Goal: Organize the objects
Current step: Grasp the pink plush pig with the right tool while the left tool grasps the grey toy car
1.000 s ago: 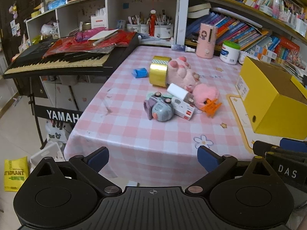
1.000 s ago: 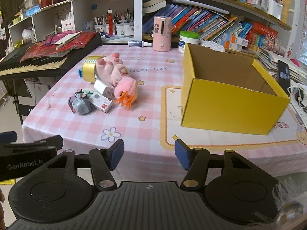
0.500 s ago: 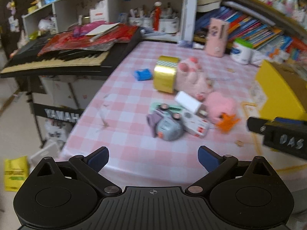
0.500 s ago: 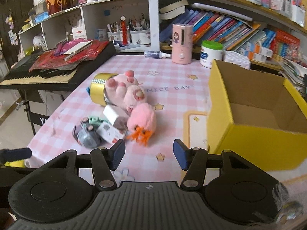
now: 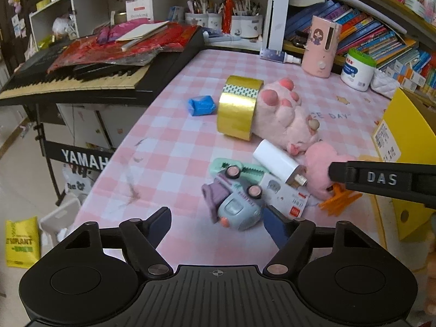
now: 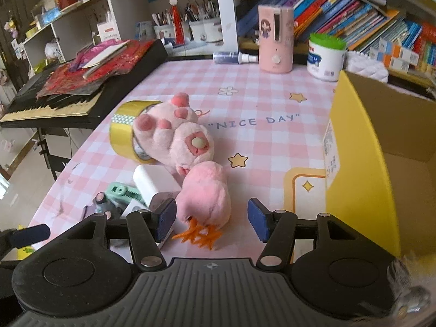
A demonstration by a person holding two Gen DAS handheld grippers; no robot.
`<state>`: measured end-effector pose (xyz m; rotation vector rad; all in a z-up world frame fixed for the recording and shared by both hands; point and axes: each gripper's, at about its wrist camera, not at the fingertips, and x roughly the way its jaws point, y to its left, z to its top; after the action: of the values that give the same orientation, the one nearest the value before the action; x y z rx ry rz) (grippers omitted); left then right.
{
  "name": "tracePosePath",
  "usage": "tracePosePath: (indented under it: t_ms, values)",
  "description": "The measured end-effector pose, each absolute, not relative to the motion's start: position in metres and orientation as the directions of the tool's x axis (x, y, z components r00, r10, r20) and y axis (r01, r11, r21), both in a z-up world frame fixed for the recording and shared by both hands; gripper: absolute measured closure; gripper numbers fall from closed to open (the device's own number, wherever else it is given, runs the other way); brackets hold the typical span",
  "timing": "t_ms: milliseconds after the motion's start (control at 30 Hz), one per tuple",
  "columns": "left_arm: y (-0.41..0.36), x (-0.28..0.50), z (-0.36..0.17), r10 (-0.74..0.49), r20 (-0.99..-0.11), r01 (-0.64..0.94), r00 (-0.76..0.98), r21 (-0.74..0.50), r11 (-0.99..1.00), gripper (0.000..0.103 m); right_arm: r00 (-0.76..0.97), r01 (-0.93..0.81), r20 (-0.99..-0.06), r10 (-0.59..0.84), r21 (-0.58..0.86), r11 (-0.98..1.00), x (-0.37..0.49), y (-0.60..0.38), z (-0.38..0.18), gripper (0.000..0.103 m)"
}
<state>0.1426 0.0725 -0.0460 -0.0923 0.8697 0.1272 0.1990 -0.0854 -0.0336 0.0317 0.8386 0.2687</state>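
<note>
A pile of objects lies on the pink checked tablecloth (image 5: 169,147): a grey toy car (image 5: 235,199), a white power bank (image 5: 278,163), a gold tape roll (image 5: 239,107), a pink paw plush (image 5: 286,114), a pink fluffy chick (image 6: 204,194) with orange feet, a blue packet (image 5: 201,105). My left gripper (image 5: 216,224) is open, just short of the toy car. My right gripper (image 6: 211,218) is open, its pads either side of the chick, not touching. An open yellow box (image 6: 381,152) stands to the right.
A black keyboard (image 5: 90,76) with red wrapping overhangs the table's left edge. A pink dispenser (image 6: 275,38), a white jar (image 6: 325,57) and a spray bottle (image 6: 234,57) stand at the back before bookshelves. The right gripper's body (image 5: 381,181) crosses the left wrist view.
Both grippers have moved forward over the table toward the pile. The left one now nears the toy car, the right one now brackets the chick. Both stay open.
</note>
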Motion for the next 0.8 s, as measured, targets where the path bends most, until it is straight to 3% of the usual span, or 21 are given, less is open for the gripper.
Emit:
tracePosePath:
  t_ms: [400,567,633,800]
  values:
    - [0.069,0.179,-0.071,0.087,-0.811,-0.172,0.578,-0.016,0.985,0.032,0.558,-0.249,-0.768,0.316,0.208,0.946,0.237,-0.086,-0.051,0.044]
    - [0.065,0.185,-0.076,0.081,-0.813,-0.14,0.576,0.0,0.99,0.053,0.517,-0.246,-0.789,0.333,0.236,0.94,0.246,-0.085,-0.06,0.046]
    - [0.065,0.184,-0.076,0.071,-0.814,-0.127,0.577,-0.003,0.992,0.053,0.503,-0.248,-0.789,0.353,0.259,0.933,0.247,-0.084,-0.063,0.057]
    - [0.075,0.172,-0.058,0.05,-0.778,-0.149,0.626,-0.057,0.987,0.054,0.609,-0.302,-0.712,0.35,0.2,0.932,0.232,-0.082,-0.04,0.057]
